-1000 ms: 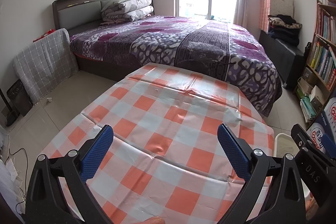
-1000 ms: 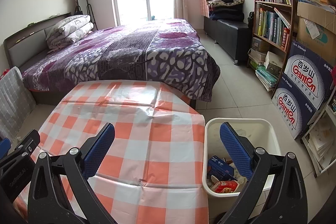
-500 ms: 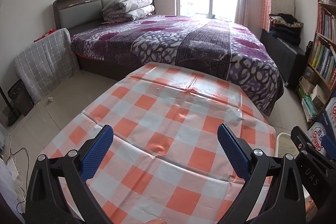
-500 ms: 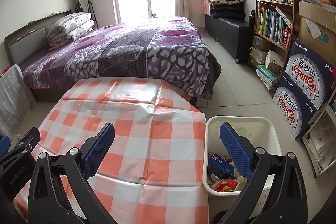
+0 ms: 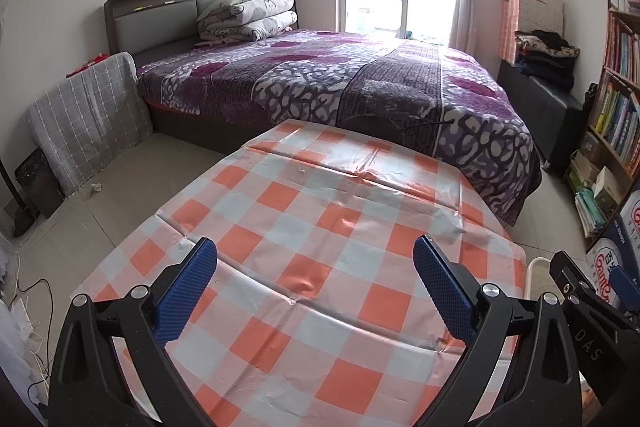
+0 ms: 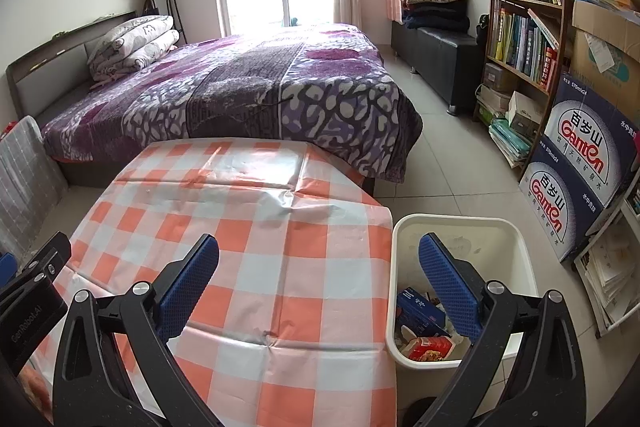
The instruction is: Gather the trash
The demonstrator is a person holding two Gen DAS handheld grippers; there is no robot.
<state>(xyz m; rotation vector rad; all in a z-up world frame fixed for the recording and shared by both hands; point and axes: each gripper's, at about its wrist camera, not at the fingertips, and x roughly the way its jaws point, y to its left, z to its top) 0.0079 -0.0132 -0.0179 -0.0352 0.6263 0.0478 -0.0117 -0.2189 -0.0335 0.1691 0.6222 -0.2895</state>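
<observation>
Ahead of both my tools lies the bed (image 6: 240,87) with its purple patterned cover, folded quilts (image 5: 248,15) stacked at its head, far forward and to the left. Closer in, directly beneath and in front of my fingers, is the table (image 5: 320,227) under an orange and white checked cloth, and I see nothing lying on it. To the right of my right tool, on the floor and just beside the table's edge, stands the white bin (image 6: 456,227). Trash sits in its bottom: a blue box (image 6: 420,307) and a red wrapper (image 6: 430,345), partly hidden behind my right finger. My left gripper (image 5: 316,287) hangs over the near cloth with its blue pads wide apart, gripping nothing. My right gripper (image 6: 320,287) is likewise spread wide and empty, its right pad over the bin's opening.
</observation>
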